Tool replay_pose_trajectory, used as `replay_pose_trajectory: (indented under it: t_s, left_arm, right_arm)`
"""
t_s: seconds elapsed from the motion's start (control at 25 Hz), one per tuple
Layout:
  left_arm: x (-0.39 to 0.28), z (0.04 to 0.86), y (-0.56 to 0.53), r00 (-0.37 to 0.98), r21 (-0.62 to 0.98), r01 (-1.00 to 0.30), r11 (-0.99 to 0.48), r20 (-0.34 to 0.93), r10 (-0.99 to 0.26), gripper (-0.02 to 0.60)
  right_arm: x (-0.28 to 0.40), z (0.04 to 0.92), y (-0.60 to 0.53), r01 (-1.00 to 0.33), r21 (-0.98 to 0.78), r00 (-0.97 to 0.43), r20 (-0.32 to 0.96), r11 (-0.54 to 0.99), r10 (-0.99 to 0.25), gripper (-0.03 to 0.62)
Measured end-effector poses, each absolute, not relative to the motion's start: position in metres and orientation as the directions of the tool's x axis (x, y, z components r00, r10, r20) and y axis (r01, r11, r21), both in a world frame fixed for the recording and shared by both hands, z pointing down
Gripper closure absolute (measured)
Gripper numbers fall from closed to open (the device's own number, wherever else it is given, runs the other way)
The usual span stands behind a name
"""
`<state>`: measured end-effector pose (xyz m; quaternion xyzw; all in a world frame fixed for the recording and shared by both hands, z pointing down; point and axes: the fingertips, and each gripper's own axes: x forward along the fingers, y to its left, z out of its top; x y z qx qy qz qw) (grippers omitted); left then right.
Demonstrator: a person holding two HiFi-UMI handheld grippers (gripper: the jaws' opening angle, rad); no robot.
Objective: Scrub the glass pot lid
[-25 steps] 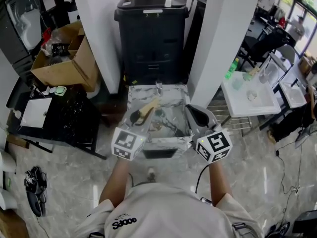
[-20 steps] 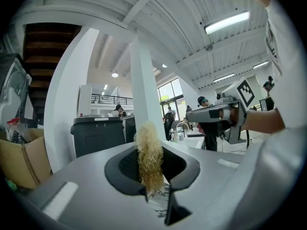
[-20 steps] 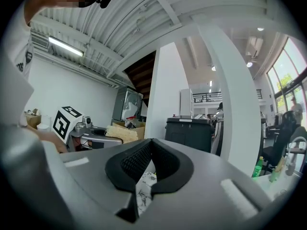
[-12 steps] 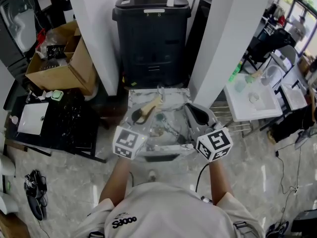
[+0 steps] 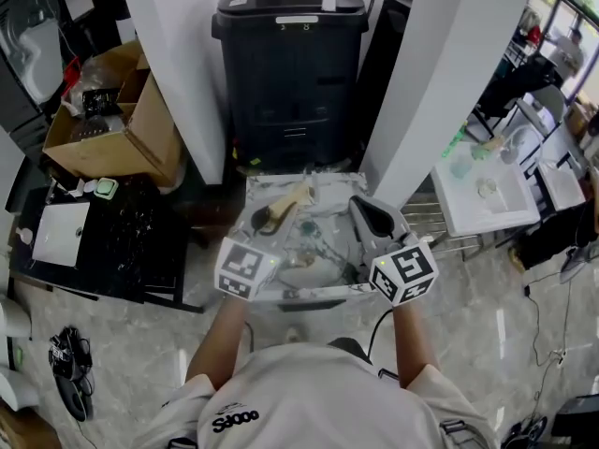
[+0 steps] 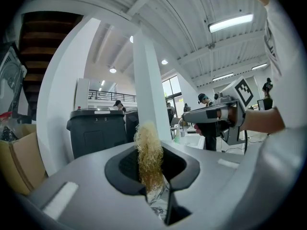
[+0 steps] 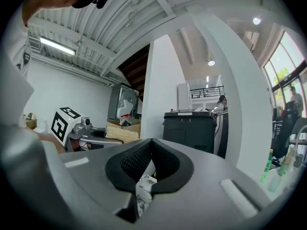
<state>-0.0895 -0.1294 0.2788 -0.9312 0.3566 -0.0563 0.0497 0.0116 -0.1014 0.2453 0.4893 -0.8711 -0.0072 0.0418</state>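
Observation:
In the head view a small marble sink (image 5: 267,190) lies straight below me. A rounded clear shape in its basin looks like the glass lid (image 5: 309,267), though reflections blur its outline. My left gripper (image 5: 262,221) is shut on a tan fibrous scrub brush (image 5: 284,206), held over the sink's left side. The left gripper view shows the bristles (image 6: 149,155) pinched between the pads. My right gripper (image 5: 361,208) hovers over the sink's right side, shut with nothing in it. In the right gripper view its pads (image 7: 139,159) meet at the tip, above marble.
A large black bin (image 5: 285,54) stands behind the sink between two white pillars. An open cardboard box (image 5: 112,124) and a black table (image 5: 131,237) are at the left. A white table (image 5: 482,199) with bottles is at the right.
Both grippers stay over the sink with the brush still held. Only the head view has shifted slightly.

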Motion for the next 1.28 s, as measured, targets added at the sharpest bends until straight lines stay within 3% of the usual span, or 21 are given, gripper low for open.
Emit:
replay_pose_trajectory:
  t_s: [0.68,1.28]
  left_arm:
    - [-0.025,0.319,-0.159,0.695,-0.093,-0.696,-0.712,0.163,-0.701,0.52]
    - [-0.014,0.43,-0.177,0.671,-0.073,-0.658,-0.75,0.396,-0.627,0.518]
  right_arm:
    - [0.075,0.292,-0.134,-0.824,0.024,-0.555,0.169,0.566,-0.814,0.591]
    - [0.077,0.375,-0.166,-0.798,-0.059,-0.585,0.313,0.599,-0.748,0.591]
